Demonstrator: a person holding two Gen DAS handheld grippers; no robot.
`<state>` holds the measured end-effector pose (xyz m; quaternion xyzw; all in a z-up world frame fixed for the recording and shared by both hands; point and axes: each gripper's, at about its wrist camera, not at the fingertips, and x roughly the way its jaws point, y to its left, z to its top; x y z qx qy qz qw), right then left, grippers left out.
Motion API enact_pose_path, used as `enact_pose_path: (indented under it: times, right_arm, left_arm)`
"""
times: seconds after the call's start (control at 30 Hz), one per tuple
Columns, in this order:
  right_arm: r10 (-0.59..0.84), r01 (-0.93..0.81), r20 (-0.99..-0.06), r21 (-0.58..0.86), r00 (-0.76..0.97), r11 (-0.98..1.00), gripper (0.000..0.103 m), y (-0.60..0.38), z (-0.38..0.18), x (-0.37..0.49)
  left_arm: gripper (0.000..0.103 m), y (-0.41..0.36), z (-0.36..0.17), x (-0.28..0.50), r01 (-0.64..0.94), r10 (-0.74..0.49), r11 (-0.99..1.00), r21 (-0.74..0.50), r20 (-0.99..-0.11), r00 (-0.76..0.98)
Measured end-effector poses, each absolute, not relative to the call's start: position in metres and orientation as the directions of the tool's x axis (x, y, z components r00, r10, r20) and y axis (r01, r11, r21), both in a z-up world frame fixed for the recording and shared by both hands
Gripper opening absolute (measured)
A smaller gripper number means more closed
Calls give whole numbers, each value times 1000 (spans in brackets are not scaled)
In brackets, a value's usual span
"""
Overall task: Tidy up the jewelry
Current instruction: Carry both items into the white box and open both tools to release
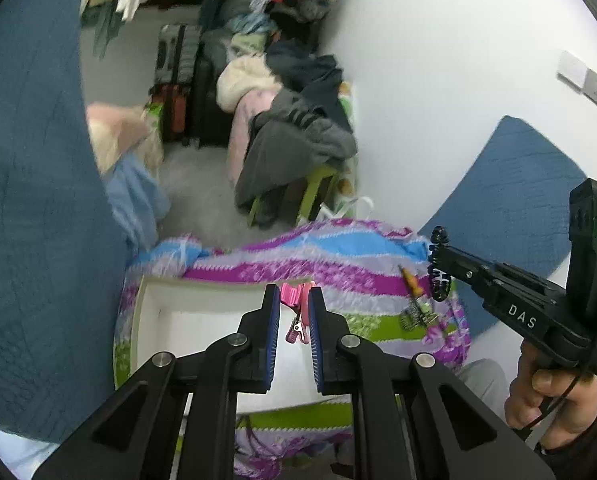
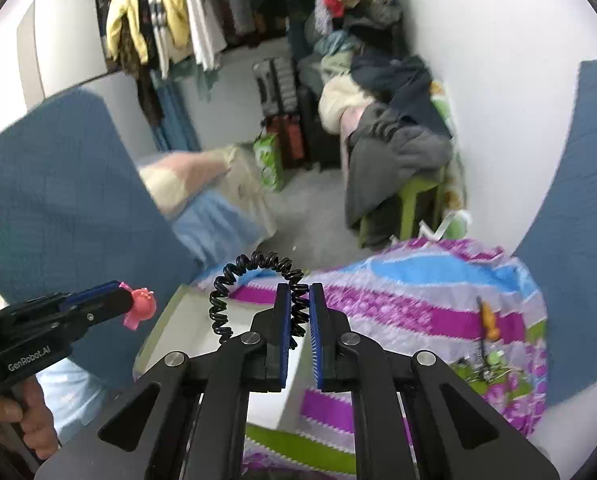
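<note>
Box position governs the coming move: the white open box lies directly below and ahead of your left tongs, and below and to the left of your right tongs, so the left hand is the nearer one. Your left tongs are clamped on a pink hair clip, held with its long axis roughly along the fingers and its metal jaw hanging toward the box. Your right tongs are clamped on a black coil hair tie, whose loop arcs up and to the left, over the box edge. The box rests on a striped bedcover. An orange-handled item and a small dark metal piece lie on the bedcover to the right, well apart from the box. Open room appears adequate above the box; judge the near rim as the main edge to clear.
</note>
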<state>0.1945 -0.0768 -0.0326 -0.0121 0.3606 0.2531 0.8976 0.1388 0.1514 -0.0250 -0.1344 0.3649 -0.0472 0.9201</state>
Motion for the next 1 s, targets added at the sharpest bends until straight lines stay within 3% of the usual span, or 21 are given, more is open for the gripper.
enact_pose_path:
  times: [0.57, 0.93, 1.0]
  right_arm:
    - [396, -527, -832, 153, 388, 836, 8, -2, -159, 200]
    - [362, -514, -865, 147, 347, 845, 9, 0, -182, 206]
    - [372, -517, -862, 156, 344, 841, 13, -1, -178, 207]
  left_arm:
    - [13, 201, -165, 159, -111, -164, 957, -268, -815, 555]
    - [14, 201, -184, 162, -101, -189, 953, -285, -822, 537]
    - [14, 199, -177, 161, -91, -195, 953, -289, -814, 547]
